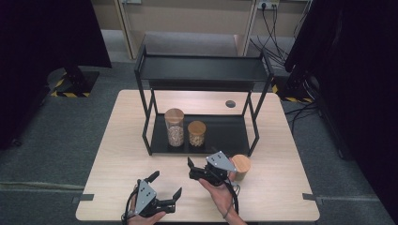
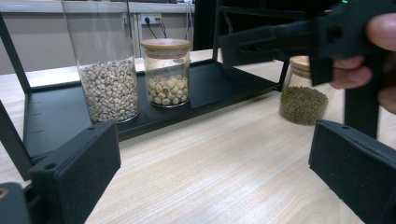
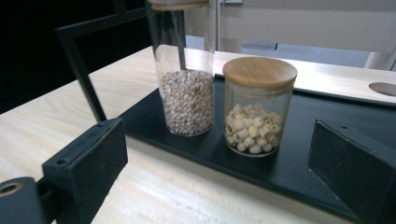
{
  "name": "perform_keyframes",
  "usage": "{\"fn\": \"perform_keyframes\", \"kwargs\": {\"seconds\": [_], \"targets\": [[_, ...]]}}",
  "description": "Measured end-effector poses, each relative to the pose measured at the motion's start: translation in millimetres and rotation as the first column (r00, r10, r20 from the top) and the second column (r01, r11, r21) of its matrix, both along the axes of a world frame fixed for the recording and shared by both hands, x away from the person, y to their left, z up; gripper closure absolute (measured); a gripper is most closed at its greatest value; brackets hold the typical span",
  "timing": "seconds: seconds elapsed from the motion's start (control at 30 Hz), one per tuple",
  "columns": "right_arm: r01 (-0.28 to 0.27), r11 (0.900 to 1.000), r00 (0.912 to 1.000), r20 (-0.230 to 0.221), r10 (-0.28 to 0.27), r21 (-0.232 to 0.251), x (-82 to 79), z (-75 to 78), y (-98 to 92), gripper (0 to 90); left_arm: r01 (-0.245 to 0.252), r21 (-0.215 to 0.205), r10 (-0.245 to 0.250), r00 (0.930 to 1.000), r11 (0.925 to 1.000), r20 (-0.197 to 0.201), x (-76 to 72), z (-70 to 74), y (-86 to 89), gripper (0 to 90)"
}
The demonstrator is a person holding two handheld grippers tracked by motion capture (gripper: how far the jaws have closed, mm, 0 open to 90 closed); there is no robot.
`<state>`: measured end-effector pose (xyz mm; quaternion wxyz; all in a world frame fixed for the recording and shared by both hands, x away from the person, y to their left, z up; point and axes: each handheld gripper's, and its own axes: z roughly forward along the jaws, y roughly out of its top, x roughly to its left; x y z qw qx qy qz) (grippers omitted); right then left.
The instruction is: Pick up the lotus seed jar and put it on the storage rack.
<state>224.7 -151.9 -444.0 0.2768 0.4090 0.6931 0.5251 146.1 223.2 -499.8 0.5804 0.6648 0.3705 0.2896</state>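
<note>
- Left gripper [image 1: 165, 186]: low at the table's [image 1: 117, 154] near edge, jaws spread wide, nothing between them.
- Tall grain jar [image 1: 174, 127]: upright on the black rack's [image 1: 225, 136] bottom tray, just beside the short jar.
- Short lotus-seed jar [image 1: 196, 133]: upright, lidded, on the same tray, directly ahead of the right gripper and aligned between its jaws [image 3: 259, 106].
- Right gripper [image 1: 189, 168]: jaws wide, empty, clearly the nearer hand to that jar.
- Green-bean jar [image 1: 241, 167]: on the table beside the right hand, off the rack.
</note>
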Motion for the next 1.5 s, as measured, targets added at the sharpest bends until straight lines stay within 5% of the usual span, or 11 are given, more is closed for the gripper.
{"fn": "perform_keyframes", "kwargs": {"seconds": [0.93,1.5], "targets": [[-0.102,0.994,0.9947,-0.010,0.102,0.027,-42.2,-17.4,-32.1,5.1,-0.009,0.000,0.009,1.0000,1.0000,0.002,0.3,0.2,0.6,1.6],[-0.130,0.991,0.9910,-0.026,0.131,0.042,-51.1,-19.7,-37.6,5.1,-0.012,0.001,0.012,0.9999,0.9999,0.002,0.2,0.3,0.4,1.6]]}}
